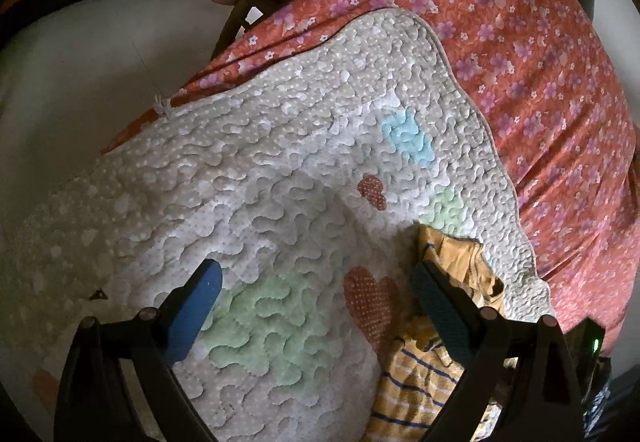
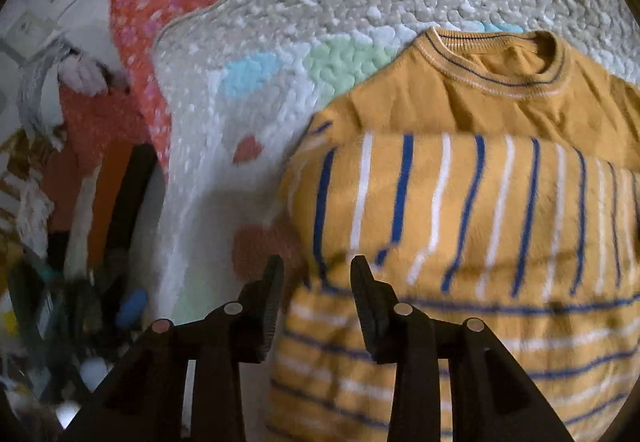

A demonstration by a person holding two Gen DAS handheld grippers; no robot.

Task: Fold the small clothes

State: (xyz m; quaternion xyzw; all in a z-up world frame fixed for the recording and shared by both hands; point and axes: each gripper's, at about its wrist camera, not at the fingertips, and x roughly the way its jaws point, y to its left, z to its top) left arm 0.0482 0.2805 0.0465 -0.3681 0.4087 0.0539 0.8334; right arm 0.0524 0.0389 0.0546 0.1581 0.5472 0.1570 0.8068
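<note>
A small mustard-yellow shirt (image 2: 460,202) with blue and white stripes lies on a white quilted mat (image 2: 280,22), collar at the far side, its striped lower part folded up over the chest. My right gripper (image 2: 316,274) is open and empty, its jaws a little apart just above the shirt's left edge. In the left wrist view the same shirt (image 1: 416,374) shows at the lower right. My left gripper (image 1: 316,282) is wide open and empty above the mat (image 1: 260,162), its right finger (image 1: 436,302) beside the shirt.
The mat lies on a bed with a red floral cover (image 1: 540,62). The pale floor (image 1: 80,74) and a wooden stool (image 1: 244,6) are to the left of the bed. Clutter (image 2: 60,282) sits beside the bed in the right wrist view.
</note>
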